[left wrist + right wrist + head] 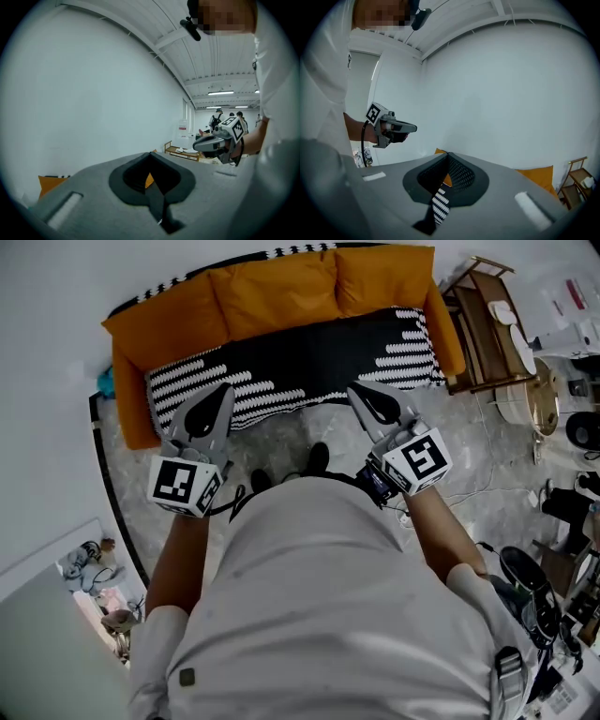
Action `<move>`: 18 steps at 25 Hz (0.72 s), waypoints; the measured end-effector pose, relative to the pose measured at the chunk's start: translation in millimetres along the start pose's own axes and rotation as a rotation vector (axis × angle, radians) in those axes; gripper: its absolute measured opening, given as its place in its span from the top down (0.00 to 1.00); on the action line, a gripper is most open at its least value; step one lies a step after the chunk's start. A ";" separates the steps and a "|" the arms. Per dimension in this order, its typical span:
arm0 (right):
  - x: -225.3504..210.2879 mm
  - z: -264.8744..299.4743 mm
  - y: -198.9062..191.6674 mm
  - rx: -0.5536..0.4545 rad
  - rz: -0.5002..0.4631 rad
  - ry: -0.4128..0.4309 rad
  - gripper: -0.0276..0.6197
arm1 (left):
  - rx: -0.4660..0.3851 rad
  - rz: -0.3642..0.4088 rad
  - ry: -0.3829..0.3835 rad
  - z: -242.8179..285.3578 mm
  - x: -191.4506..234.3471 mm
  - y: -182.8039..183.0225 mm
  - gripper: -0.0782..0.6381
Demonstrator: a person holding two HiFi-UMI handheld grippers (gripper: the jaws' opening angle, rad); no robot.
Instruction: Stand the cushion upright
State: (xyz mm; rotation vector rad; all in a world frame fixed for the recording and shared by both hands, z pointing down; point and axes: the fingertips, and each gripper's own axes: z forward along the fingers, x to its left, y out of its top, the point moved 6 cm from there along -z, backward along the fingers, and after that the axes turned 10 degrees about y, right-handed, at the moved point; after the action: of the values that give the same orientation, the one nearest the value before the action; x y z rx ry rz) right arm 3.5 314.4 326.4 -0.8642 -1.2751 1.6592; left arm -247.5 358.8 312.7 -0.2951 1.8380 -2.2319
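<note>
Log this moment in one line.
left tool: shut, empty | right tool: shut, empty | both aimed at orange sofa | black-and-white throw on seat | back cushions not touched

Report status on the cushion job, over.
Left gripper and right gripper shut, empty. Striped cushion flat on sofa seat, untouched. No obstruction seen.

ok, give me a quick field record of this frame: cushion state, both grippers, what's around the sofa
scene: person stands facing an orange sofa
cushion: black-and-white striped cushion lies flat on the seat, not yet upright
back cushions: orange back cushions lean against the backrest
left gripper: jaws together, empty, held in the air in front of the sofa
right gripper: jaws together, empty, level with the left one
side table: wooden side table at the sofa's right end in the head view
contact: neither gripper touches the cushion
</note>
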 end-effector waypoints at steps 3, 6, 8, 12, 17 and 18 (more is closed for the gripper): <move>27.1 12.6 0.3 0.003 0.017 -0.019 0.94 | -0.012 -0.001 -0.016 -28.6 17.4 -0.4 0.89; 57.4 23.2 4.4 -0.001 0.018 -0.039 0.94 | -0.013 -0.005 -0.032 -57.1 34.6 -4.3 0.89; 77.3 29.8 5.9 -0.003 0.019 -0.046 0.94 | -0.018 -0.006 -0.042 -75.4 44.4 -6.6 0.89; 117.3 40.8 11.3 -0.001 0.010 -0.057 0.94 | -0.025 -0.008 -0.054 -112.0 61.5 -11.4 0.89; 159.5 52.2 16.7 -0.013 0.003 -0.076 0.94 | -0.029 -0.014 -0.059 -152.3 79.4 -18.7 0.89; 166.4 53.8 17.6 -0.017 0.003 -0.080 0.94 | -0.032 -0.015 -0.054 -158.7 83.0 -19.7 0.89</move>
State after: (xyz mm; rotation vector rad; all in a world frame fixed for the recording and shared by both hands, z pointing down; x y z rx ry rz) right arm -114.8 444.2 318.1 -0.8167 -1.3443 1.7024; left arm -375.4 485.3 302.3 -0.3721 1.8505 -2.1842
